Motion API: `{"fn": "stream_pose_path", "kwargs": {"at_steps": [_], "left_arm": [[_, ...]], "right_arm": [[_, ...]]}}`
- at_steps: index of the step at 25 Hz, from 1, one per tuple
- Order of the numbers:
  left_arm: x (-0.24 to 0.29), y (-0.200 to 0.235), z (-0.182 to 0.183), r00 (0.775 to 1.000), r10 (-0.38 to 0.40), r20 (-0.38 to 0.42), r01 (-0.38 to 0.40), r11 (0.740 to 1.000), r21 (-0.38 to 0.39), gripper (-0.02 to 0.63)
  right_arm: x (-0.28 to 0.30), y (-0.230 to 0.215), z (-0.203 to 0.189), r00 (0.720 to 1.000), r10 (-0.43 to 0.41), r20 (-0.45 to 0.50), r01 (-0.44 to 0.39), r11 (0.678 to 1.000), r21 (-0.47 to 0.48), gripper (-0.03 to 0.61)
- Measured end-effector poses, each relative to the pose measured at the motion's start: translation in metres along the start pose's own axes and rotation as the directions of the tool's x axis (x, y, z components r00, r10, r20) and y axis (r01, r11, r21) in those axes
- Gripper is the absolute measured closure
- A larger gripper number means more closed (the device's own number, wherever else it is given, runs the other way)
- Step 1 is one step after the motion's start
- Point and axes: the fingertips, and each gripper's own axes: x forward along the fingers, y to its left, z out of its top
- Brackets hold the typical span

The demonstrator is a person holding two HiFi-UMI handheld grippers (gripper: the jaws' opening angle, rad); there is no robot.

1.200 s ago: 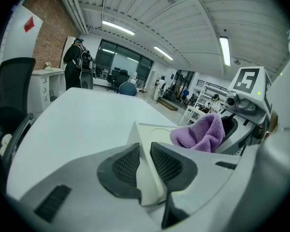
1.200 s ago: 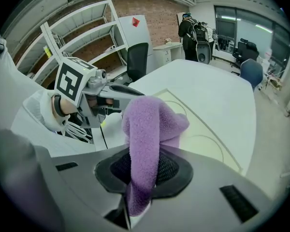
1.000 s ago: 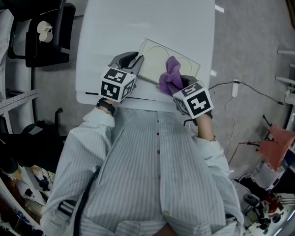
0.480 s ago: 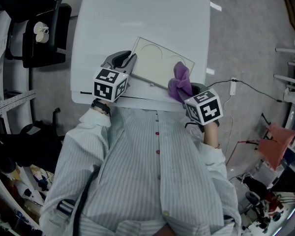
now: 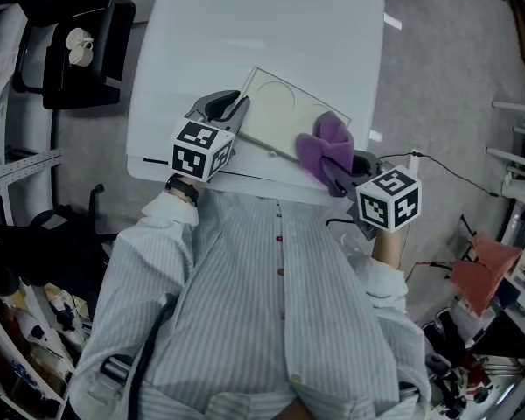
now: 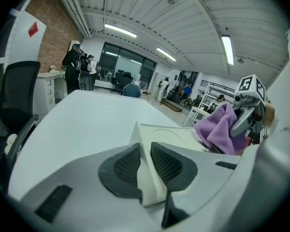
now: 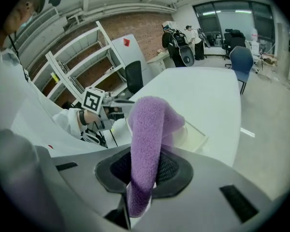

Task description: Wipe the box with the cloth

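A flat, off-white rectangular box (image 5: pixel 276 112) with two faint circles drawn on its lid lies at an angle on the near end of a long white table (image 5: pixel 262 24), close to the edge where the person stands. The left tool (image 5: pixel 236 108) is clamped on the box's near left corner. In the left gripper view the thin wall of the box (image 6: pixel 169 134) runs up between the two dark ribbed pads, which press on it from either side at the left tool (image 6: pixel 144 163).

The right tool (image 5: pixel 332 178) grips a fuzzy purple cloth (image 5: pixel 328 143). In the right gripper view a fold of the cloth (image 7: pixel 147 139) is pinched between the pads of the right tool (image 7: pixel 144 170) and rises above them in a rounded hump. The bunched cloth sits over the box's near right corner; whether it touches the lid cannot be told.

The person's pale striped shirt (image 5: pixel 280 322) fills the lower part of the head view. A black office chair (image 5: pixel 79 59) stands on the grey floor to the left of the table.
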Motion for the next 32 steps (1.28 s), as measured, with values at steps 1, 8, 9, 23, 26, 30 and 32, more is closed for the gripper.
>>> {"fn": "stream_pose_path", "kwargs": {"at_steps": [1,8,9,23,26,30,32], "left_arm": [[0.0,0.0,0.0,1.0,0.0,0.001,0.0,1.0,0.001,0.551],[0.002,0.001,0.0,1.0,0.017,0.002,-0.017,1.0,-0.003,0.551],[0.001,0.001,0.0,1.0,0.022,0.001,-0.022,1.0,-0.003,0.551],[-0.001,0.001,0.0,0.998,0.054,-0.011,-0.054,0.999,0.0,0.551],[-0.001,-0.001,0.001,0.998,0.058,-0.02,-0.058,0.998,-0.004,0.551],[0.001,-0.002,0.001,0.998,0.061,-0.019,-0.061,0.998,-0.01,0.551],[0.001,-0.001,0.0,0.998,0.061,-0.016,-0.062,0.998,-0.012,0.551]], "right_arm": [[-0.005,0.001,0.01,1.0,0.006,0.027,-0.006,1.0,-0.016,0.512],[-0.022,-0.003,0.107,0.974,0.049,0.221,-0.012,0.986,-0.165,0.512],[-0.019,-0.007,0.119,0.971,0.054,0.234,-0.012,0.984,-0.178,0.512],[0.128,-0.074,0.185,0.983,0.185,-0.007,-0.185,0.979,-0.087,0.512],[0.158,-0.073,0.169,0.955,0.27,-0.123,-0.275,0.961,-0.024,0.512],[0.176,-0.059,0.156,0.852,0.499,-0.159,-0.468,0.862,0.195,0.512],[0.18,-0.06,0.152,0.805,0.568,-0.168,-0.518,0.813,0.267,0.512]]}}
